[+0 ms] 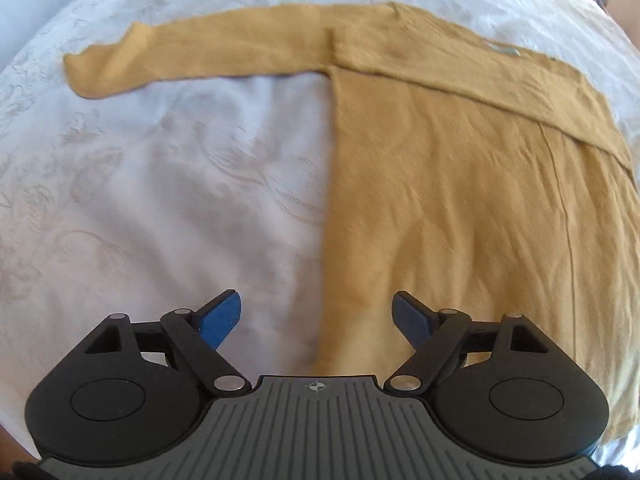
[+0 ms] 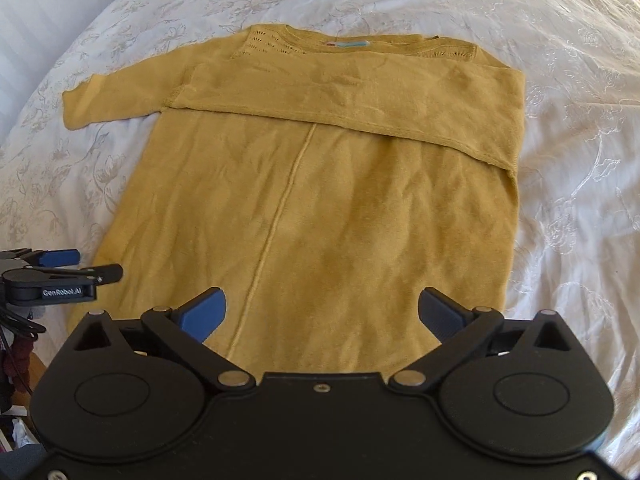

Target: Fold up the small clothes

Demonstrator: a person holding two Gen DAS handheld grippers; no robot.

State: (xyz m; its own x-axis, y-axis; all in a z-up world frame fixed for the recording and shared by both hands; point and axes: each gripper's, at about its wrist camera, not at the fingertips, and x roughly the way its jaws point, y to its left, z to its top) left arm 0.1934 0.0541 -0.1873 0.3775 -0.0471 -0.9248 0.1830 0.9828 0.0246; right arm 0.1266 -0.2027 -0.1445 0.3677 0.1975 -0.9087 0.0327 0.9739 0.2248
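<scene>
A mustard-yellow knit sweater (image 2: 320, 208) lies flat on a white embroidered bedspread (image 2: 560, 160), neck at the far end. Its right sleeve (image 2: 360, 96) is folded across the chest. Its left sleeve (image 1: 192, 56) stretches out to the left on the bedspread (image 1: 160, 184). My left gripper (image 1: 318, 316) is open and empty, above the sweater's (image 1: 440, 200) left side edge near the hem. It also shows in the right wrist view (image 2: 60, 264), at the far left. My right gripper (image 2: 322, 312) is open and empty above the sweater's hem.
The bedspread extends around the sweater on all sides. A white surface (image 2: 36, 20) rises beyond the bed at the far left. Some clutter (image 2: 16, 360) sits past the near left bed edge.
</scene>
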